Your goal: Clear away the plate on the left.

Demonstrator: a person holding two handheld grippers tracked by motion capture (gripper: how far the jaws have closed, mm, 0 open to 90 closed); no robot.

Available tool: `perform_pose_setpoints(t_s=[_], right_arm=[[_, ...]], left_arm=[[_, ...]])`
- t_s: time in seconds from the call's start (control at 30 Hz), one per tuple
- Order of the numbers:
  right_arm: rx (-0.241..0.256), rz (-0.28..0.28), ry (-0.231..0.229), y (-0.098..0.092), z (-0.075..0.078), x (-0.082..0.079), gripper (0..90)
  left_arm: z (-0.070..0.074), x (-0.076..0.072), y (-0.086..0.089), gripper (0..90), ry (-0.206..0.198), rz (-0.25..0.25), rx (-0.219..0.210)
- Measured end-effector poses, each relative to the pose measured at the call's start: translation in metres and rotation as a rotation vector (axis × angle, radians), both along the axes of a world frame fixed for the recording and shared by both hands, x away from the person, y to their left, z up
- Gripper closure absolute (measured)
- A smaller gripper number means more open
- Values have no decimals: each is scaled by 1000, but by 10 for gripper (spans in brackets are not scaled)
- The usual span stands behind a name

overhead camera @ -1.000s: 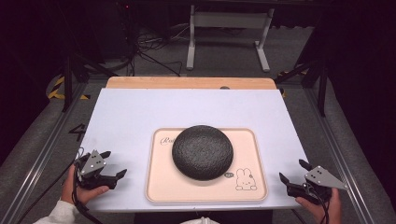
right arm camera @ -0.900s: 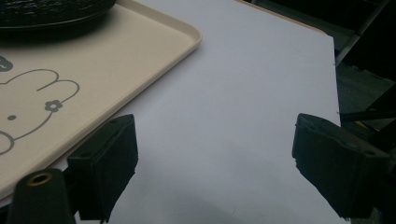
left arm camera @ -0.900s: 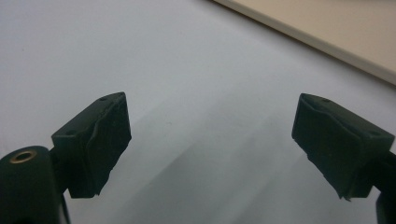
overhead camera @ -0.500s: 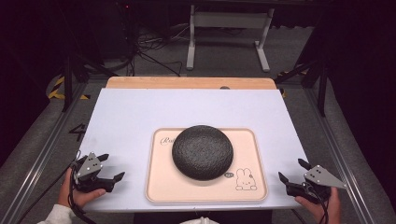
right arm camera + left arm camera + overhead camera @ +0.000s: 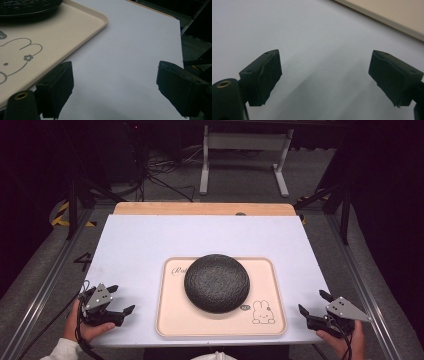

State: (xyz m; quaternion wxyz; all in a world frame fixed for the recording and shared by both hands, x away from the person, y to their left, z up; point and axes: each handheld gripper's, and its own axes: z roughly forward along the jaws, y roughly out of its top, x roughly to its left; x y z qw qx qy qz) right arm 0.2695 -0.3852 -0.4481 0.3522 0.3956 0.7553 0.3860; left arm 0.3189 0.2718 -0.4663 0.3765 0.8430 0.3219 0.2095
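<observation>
Only "Ru…" legible on tray (image 5: pixel 280 285)

Tool (image 5: pixel 324 77) spread wide over table (image 5: pixel 312 37)

The dark dome (image 5: pixel 217 282) is covering the middle of the tray (image 5: pixel 170 320) and hiding most of the script lettering (image 5: pixel 179 270) at the tray's far left corner, which is too small to read. In the right gripper view the frame's edges are cutting off the dome and the rabbit drawing (image 5: pixel 15 53).
</observation>
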Motion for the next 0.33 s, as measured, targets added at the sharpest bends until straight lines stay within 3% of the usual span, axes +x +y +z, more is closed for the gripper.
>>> perform_pose_setpoints(t_s=[0.33], right_arm=[[8, -5, 7, -2, -1, 0, 149]], left_arm=[[0, 5, -8, 121, 4, -9, 21]])
